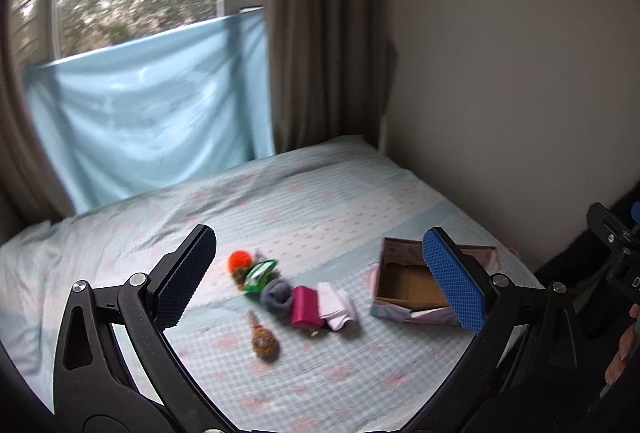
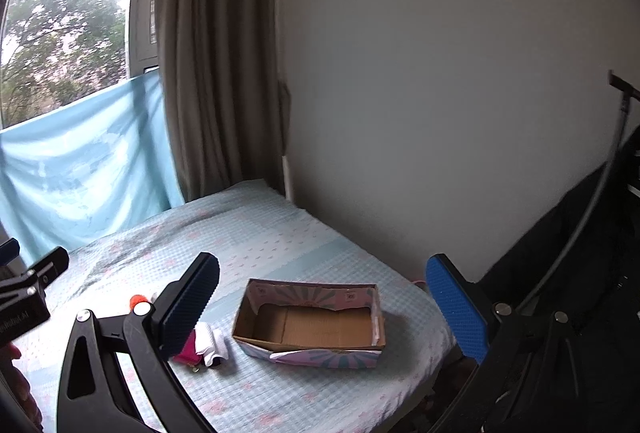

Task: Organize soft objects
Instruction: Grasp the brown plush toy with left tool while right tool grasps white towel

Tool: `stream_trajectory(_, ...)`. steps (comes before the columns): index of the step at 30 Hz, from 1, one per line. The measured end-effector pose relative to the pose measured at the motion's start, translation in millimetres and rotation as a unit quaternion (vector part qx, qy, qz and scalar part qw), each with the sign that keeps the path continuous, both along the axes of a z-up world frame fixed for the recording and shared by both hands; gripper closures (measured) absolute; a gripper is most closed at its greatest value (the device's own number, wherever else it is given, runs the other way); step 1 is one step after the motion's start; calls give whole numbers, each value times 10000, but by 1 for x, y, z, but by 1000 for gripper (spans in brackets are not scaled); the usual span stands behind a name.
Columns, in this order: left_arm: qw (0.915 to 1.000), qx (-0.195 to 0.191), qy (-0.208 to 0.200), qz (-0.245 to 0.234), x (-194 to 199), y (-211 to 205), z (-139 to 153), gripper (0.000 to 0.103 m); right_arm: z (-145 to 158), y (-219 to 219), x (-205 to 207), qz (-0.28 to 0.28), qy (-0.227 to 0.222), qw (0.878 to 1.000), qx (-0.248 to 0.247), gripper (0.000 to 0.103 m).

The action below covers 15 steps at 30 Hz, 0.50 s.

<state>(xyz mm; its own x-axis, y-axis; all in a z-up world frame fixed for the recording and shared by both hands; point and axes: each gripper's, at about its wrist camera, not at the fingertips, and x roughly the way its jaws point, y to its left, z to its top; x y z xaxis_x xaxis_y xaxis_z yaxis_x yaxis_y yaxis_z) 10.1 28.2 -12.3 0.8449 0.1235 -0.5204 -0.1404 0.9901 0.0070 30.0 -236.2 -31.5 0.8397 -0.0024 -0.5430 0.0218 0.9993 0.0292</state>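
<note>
Several soft objects lie in a row on the bed: an orange pompom (image 1: pixel 239 260), a green packet (image 1: pixel 260 274), a grey rolled sock (image 1: pixel 276 296), a magenta pouch (image 1: pixel 306 306), white folded socks (image 1: pixel 336 305) and a brown furry toy (image 1: pixel 263 341). An open, empty cardboard box (image 1: pixel 408 291) sits to their right. It also shows in the right wrist view (image 2: pixel 316 325), with the pouch (image 2: pixel 187 351) and white socks (image 2: pixel 210 343) to its left. My left gripper (image 1: pixel 320 277) is open and empty above the row. My right gripper (image 2: pixel 324 313) is open and empty above the box.
The bed (image 1: pixel 320 201) has a pale blue checked sheet. A wall (image 2: pixel 440 93) runs along its right side, brown curtains (image 2: pixel 208 65) and a light blue cloth (image 1: pixel 152 117) stand at the head. Dark gear (image 2: pixel 580 253) sits at the right.
</note>
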Motion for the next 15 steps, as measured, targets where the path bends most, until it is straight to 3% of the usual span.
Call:
stream_trajectory(6, 9982, -102, 358, 480, -8, 42, -37, 0, -25, 29, 17, 496, 133, 9986, 140, 0)
stream_trajectory(10, 9947, -327, 762, 604, -7, 78, -85, 0, -54, 61, 28, 765, 396, 9962, 160, 0)
stream_trajectory(15, 9907, -309, 1191, 586, 0, 108, -143, 0, -100, 101, 39, 919, 750, 9926, 275, 0)
